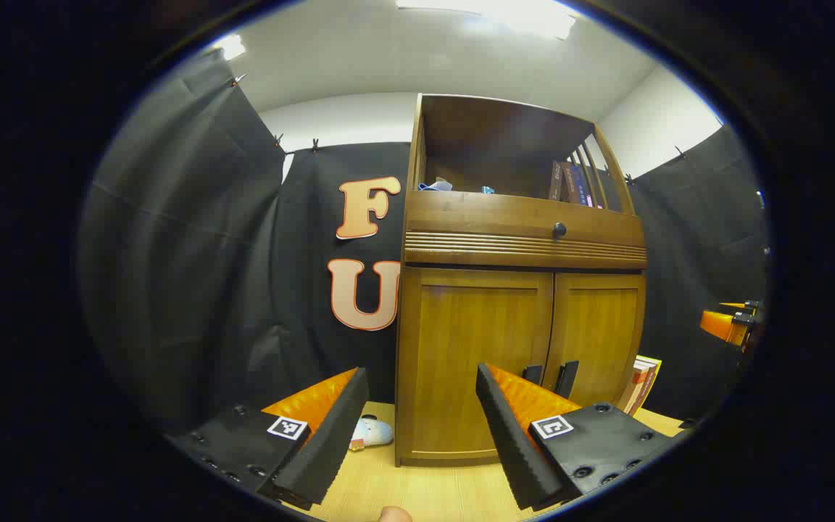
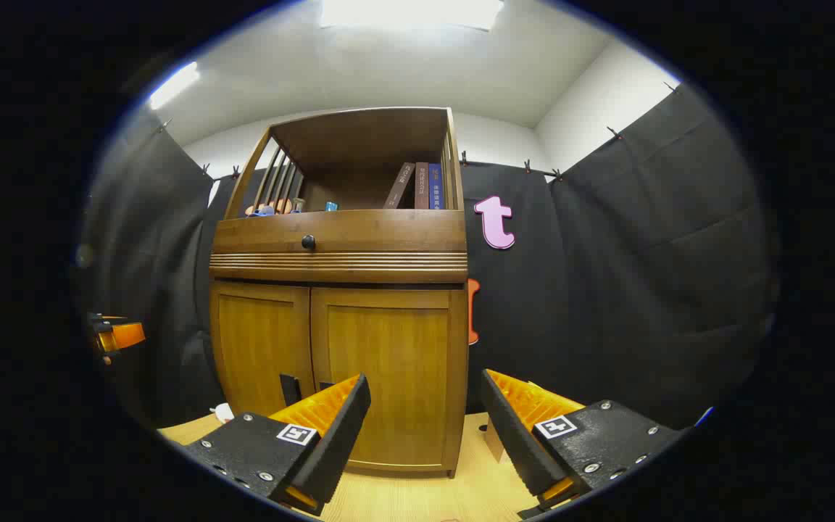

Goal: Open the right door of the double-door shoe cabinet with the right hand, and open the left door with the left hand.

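While both doors sit shut, your right gripper (image 2: 423, 428), jaws spread and empty, needs the right door (image 2: 387, 377) handle (image 2: 288, 389), low-left; left gripper (image 1: 421, 435) likewise spread.

Books (image 2: 417, 186) were stood upright on the open upper shelf. A small plush toy (image 1: 370, 433) was laid on the wooden floor (image 1: 425, 493), and more books (image 1: 642, 383) were leaned nearby.

Left tool (image 1: 422, 391) carries screwed plates; square markers (right tool (image 2: 425, 395) likewise).
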### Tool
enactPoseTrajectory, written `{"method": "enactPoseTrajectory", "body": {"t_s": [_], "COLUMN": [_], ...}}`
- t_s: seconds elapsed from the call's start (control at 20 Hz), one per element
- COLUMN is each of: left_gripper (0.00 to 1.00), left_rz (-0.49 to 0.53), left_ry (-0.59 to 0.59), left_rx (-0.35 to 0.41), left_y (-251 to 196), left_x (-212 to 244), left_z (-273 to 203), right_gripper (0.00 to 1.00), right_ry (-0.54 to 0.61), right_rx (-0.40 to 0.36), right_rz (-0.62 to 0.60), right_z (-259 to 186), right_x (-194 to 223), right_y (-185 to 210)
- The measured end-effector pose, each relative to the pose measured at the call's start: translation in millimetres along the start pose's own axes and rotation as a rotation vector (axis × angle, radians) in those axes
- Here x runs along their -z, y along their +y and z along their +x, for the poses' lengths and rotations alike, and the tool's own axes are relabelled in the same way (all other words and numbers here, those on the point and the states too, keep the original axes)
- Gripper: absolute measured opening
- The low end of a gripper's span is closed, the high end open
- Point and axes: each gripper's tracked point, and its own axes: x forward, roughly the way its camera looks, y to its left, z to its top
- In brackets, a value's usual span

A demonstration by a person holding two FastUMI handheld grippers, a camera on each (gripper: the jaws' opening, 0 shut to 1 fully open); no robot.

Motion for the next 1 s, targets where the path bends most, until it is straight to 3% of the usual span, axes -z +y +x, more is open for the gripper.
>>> {"method": "enactPoseTrajectory", "body": {"t_s": [0.55, 0.6, 1.0], "left_gripper": [0.94, 0.99, 0.99], "left_rz": [-0.002, -0.005, -0.014], "left_ry": [0.001, 0.002, -0.028], "left_rx": [0.066, 0.07, 0.093], "left_y": [-16, -17, -17], "left_x": [2, 2, -10], "left_z": [-33, -35, -46], "right_gripper": [0.94, 0.94, 0.94], "right_ry": [0.032, 0.031, 0.042], "right_rx": [-0.029, -0.034, -0.098], "right_rz": [0.005, 0.005, 0.023], "right_z": [-32, -35, -43], "right_x": [6, 5, 7], "right_y": [18, 19, 43]}}
